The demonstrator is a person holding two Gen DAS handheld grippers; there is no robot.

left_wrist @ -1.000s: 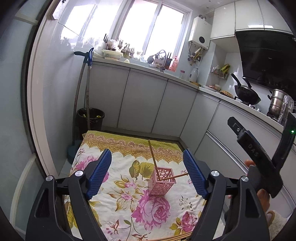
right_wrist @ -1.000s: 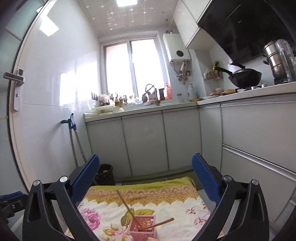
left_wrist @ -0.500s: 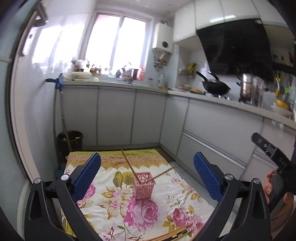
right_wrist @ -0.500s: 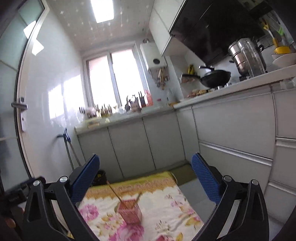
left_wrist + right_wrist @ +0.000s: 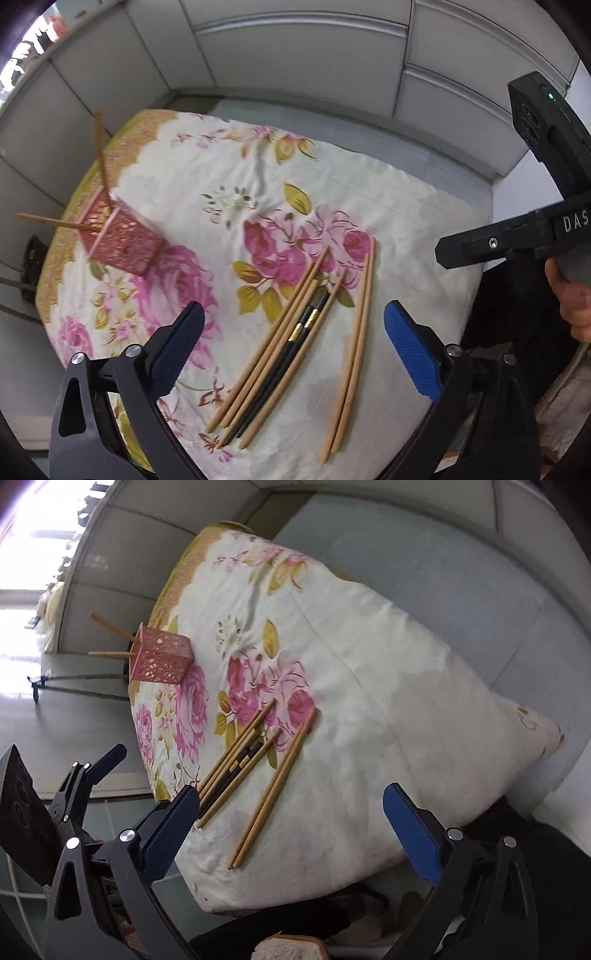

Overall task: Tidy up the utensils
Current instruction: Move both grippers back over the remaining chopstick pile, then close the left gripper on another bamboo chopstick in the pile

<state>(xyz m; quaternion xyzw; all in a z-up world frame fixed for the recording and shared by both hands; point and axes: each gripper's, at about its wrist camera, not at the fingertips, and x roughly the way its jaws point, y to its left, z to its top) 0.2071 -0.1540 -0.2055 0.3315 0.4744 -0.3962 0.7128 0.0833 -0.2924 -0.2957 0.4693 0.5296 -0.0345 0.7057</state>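
Note:
Several wooden chopsticks (image 5: 280, 343) and a black pair (image 5: 295, 339) lie in a loose bunch on the floral cloth (image 5: 221, 177); a separate wooden pair (image 5: 354, 339) lies to their right. They also show in the right wrist view (image 5: 240, 757). A pink perforated holder (image 5: 118, 240) stands at the far left with two chopsticks in it, also in the right wrist view (image 5: 160, 659). My left gripper (image 5: 293, 347) is open and empty above the bunch. My right gripper (image 5: 291, 823) is open and empty above the near edge of the cloth.
The cloth covers a low table (image 5: 406, 701) that drops off at its near and right edges. White cabinet fronts (image 5: 295, 55) run behind it. The right gripper's body (image 5: 535, 206) shows at the right of the left wrist view.
Both grippers have tilted down from looking across the kitchen to looking down at the table. The chopsticks on the cloth have come into full view. Both stay open.

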